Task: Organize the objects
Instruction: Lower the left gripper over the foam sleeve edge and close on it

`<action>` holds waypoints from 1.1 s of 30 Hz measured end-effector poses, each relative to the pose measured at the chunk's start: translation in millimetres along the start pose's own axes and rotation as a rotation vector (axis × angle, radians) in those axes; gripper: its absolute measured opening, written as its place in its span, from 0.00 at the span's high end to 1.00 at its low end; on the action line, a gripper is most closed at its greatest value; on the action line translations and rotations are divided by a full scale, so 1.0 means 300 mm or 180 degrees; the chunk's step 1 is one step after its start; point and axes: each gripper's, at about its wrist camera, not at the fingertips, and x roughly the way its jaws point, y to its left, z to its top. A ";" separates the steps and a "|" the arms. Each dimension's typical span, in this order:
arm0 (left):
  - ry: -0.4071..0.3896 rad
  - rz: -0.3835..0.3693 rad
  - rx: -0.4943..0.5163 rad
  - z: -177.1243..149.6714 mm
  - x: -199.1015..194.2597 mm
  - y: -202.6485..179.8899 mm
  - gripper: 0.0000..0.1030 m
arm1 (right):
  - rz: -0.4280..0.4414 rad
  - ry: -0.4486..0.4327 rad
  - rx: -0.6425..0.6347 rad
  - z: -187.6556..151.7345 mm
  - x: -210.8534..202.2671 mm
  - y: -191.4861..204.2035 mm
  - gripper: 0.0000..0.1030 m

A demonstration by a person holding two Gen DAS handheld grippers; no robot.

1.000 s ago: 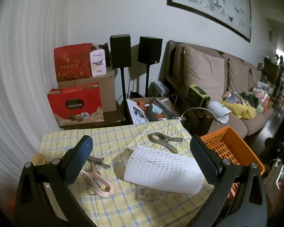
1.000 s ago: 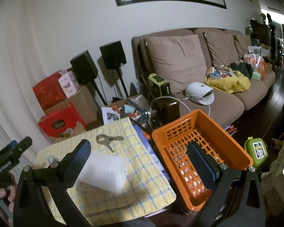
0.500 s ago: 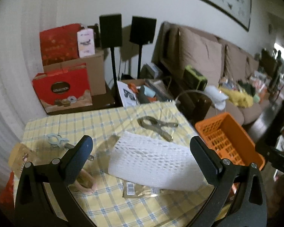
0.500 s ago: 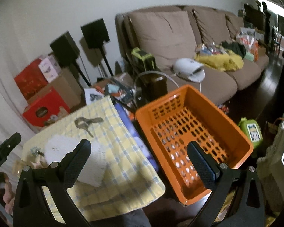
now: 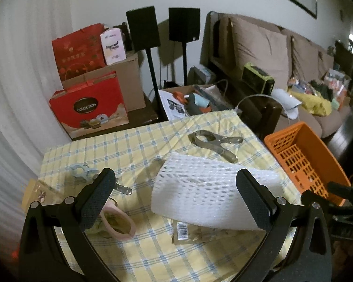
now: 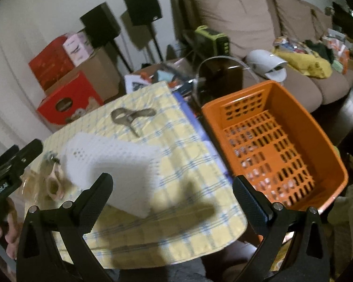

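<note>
A white foam net sleeve [image 5: 200, 188] lies on the yellow checked tablecloth [image 5: 129, 150], over a brown packet with a barcode [image 5: 183, 231]. A grey metal clamp [image 5: 215, 142] lies beyond it. A pink clip [image 5: 117, 221] and a pale blue clip [image 5: 78, 170] lie at the left. My left gripper [image 5: 175, 197] hovers open over the sleeve's near edge. My right gripper [image 6: 173, 196] is open above the cloth's near right corner, with the blurred sleeve [image 6: 110, 162] ahead and the empty orange basket [image 6: 270, 141] to its right.
Red gift boxes [image 5: 89, 108], a cardboard box and two black speakers on stands [image 5: 143, 29] stand behind the table. A brown sofa [image 5: 282, 54] with clutter runs along the right. A hand [image 6: 0, 230] holds the left gripper at the left edge.
Both cameras have tilted down and come nearer the table. The right gripper has swung left from over the basket toward the cloth and sleeve. Nothing was grasped.
</note>
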 end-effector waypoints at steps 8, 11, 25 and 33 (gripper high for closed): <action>0.0137 0.0074 -0.0043 -0.012 0.050 0.037 0.00 | 0.0147 0.0116 -0.0038 -0.017 0.053 0.053 0.01; 0.0170 0.0105 -0.0095 -0.017 0.063 0.060 0.00 | 0.0191 0.0169 -0.0064 -0.025 0.072 0.070 0.01; 0.0419 -0.0058 -0.0154 -0.049 0.155 0.087 0.00 | 0.0411 0.0286 0.0054 -0.055 0.147 0.103 0.01; 0.0461 -0.0081 -0.0015 -0.070 0.200 0.014 0.00 | 0.0384 0.0329 0.0154 -0.077 0.211 0.084 0.01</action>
